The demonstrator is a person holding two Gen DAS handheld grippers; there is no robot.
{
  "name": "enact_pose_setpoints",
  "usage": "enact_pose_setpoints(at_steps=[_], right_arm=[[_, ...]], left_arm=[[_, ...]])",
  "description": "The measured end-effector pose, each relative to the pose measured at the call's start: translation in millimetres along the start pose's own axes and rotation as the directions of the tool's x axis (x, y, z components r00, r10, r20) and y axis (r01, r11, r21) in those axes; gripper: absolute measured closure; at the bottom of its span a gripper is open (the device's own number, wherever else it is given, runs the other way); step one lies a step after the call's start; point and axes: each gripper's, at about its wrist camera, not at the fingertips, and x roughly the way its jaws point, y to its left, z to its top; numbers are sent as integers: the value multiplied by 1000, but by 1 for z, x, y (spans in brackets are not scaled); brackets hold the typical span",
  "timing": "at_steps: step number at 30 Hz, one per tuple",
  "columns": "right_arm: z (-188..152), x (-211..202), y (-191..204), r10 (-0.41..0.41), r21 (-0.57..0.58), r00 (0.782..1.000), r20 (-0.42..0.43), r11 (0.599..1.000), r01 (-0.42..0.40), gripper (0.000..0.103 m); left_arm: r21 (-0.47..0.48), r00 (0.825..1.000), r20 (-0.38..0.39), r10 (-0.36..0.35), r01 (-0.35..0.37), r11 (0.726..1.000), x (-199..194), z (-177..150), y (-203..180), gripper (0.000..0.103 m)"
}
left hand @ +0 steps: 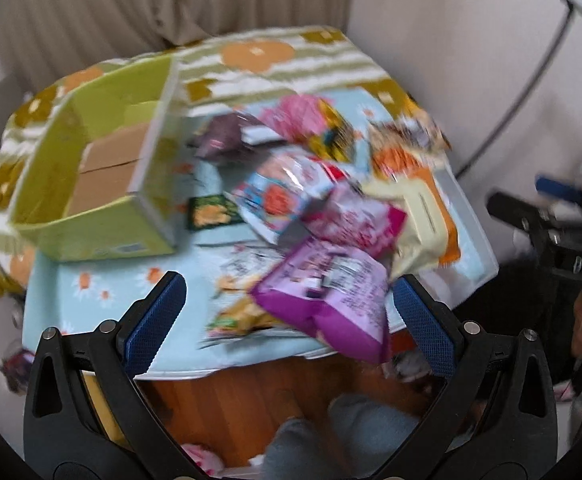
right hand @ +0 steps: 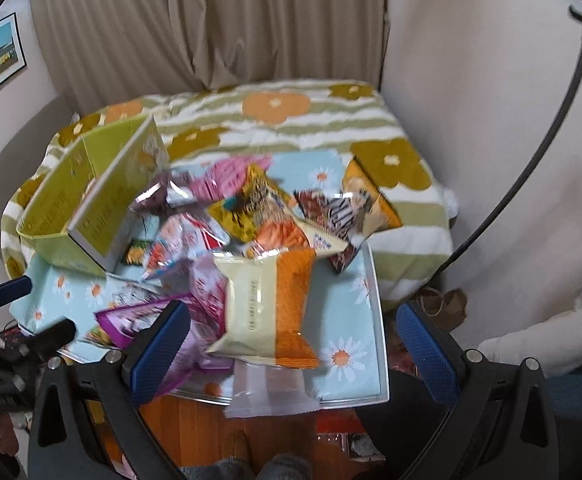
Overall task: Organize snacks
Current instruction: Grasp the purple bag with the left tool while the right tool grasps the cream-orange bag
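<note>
Snack packets (right hand: 259,216) lie heaped on a daisy-print worktop (right hand: 343,344), beside a green cardboard box (left hand: 91,184) standing open at its left. Left tongs (left hand: 287,308) gape wide above a purple packet (left hand: 331,296), gripping nothing. Right tongs (right hand: 291,336) likewise spread wide, empty, over a cream-and-orange packet (right hand: 267,304).

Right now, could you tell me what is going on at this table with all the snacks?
A person holds a gripper in each hand above a heap of snack bags on a light blue flowered tray. The left gripper and the right gripper are both open and hold nothing. The green box at the left side of the tray looks empty, so sorting has not visibly begun. A cream and orange bag lies nearest the right gripper.
</note>
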Motion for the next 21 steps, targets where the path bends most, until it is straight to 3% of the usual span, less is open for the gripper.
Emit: enact_pose_setpoints(at_steps=[4, 11, 17, 21], right_arm=[[2, 27, -8, 51, -8, 998, -48, 999, -51, 0], [6, 74, -10, 150, -2, 979, -139, 988, -151, 0], [2, 107, -10, 217, 16, 954, -207, 976, -219, 0], [0, 118, -9, 234, 14, 944, -232, 971, -237, 5]], left_arm=[[146, 997, -57, 54, -45, 988, 30, 1, -32, 0], [305, 984, -128, 124, -80, 949, 76, -4, -57, 0], [355, 976, -179, 127, -57, 933, 110, -4, -62, 0], [334, 972, -216, 93, -16, 943, 122, -4, -61, 0]])
